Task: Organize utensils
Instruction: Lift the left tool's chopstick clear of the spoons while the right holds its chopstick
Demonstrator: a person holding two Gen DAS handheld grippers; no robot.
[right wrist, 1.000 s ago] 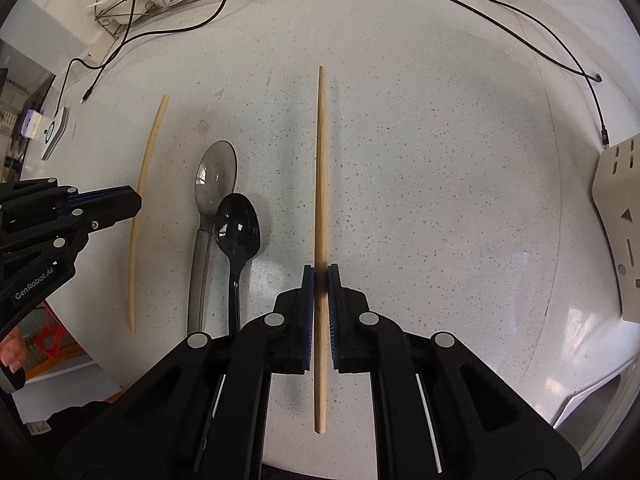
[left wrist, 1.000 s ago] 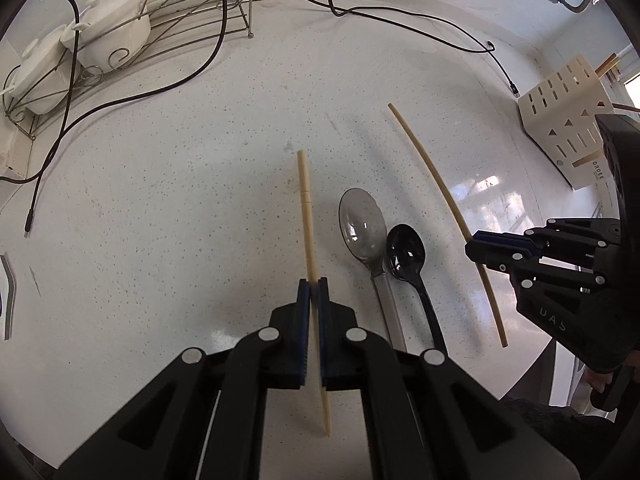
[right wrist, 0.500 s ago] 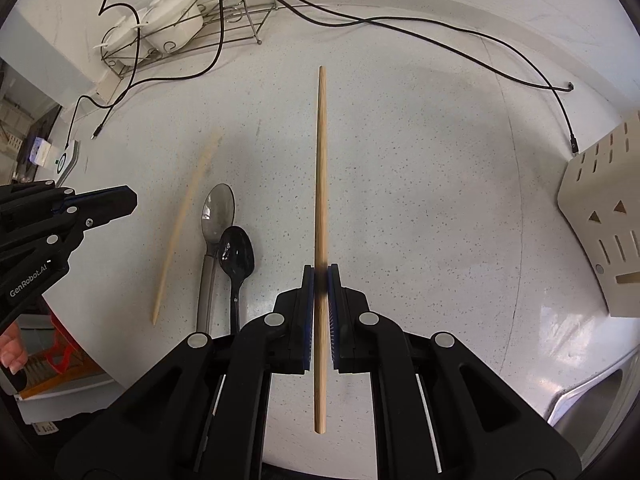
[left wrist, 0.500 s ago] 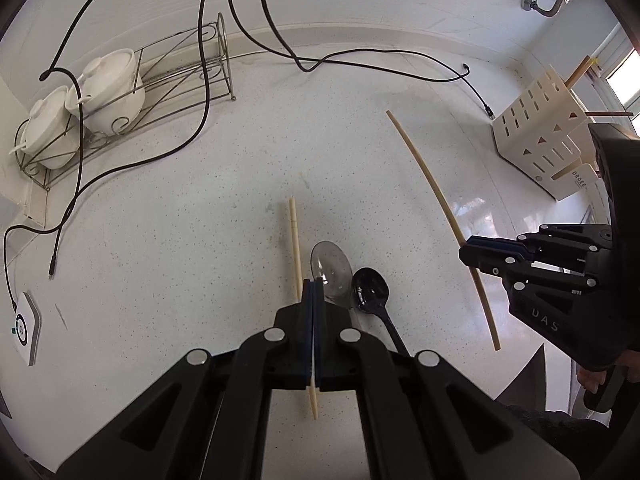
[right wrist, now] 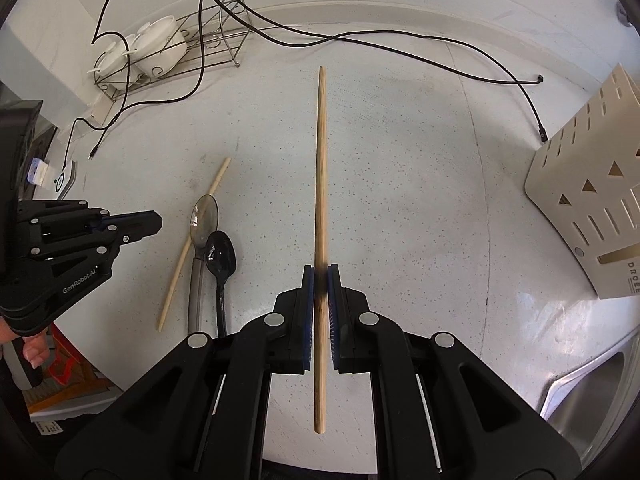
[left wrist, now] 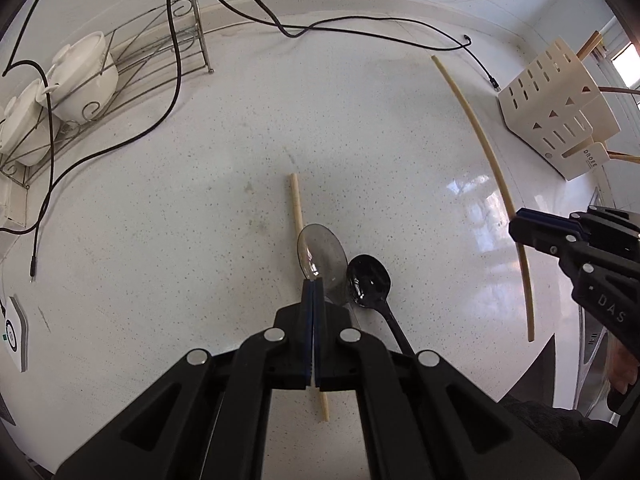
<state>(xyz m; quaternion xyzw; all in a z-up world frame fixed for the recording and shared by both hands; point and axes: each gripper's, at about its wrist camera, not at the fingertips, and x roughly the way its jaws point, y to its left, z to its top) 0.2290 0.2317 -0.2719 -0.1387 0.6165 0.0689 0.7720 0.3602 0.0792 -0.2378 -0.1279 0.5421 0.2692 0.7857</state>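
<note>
My right gripper [right wrist: 320, 270] is shut on a long wooden chopstick [right wrist: 321, 160] and holds it above the white counter; it also shows in the left wrist view [left wrist: 484, 152]. My left gripper [left wrist: 313, 282] is shut with nothing between its pads, raised above a second chopstick [left wrist: 297, 204] that lies on the counter; it shows in the right wrist view too [right wrist: 176, 258]. A clear grey spoon [left wrist: 322, 252] and a black spoon [left wrist: 369, 276] lie side by side right of that chopstick. A cream utensil holder [left wrist: 556, 108] stands at the right, also in the right wrist view [right wrist: 592, 200].
A wire rack [left wrist: 132, 64] with white lidded pots [left wrist: 84, 76] stands at the back left. Black cables [left wrist: 320, 28] run across the back of the counter. A steel sink [right wrist: 592, 384] lies at the near right. A small white device [left wrist: 16, 332] sits at the left edge.
Both grippers rose away from the counter. The right one lifted its chopstick with it. The left one closed fully and came up without the other chopstick, which stayed down beside the spoons.
</note>
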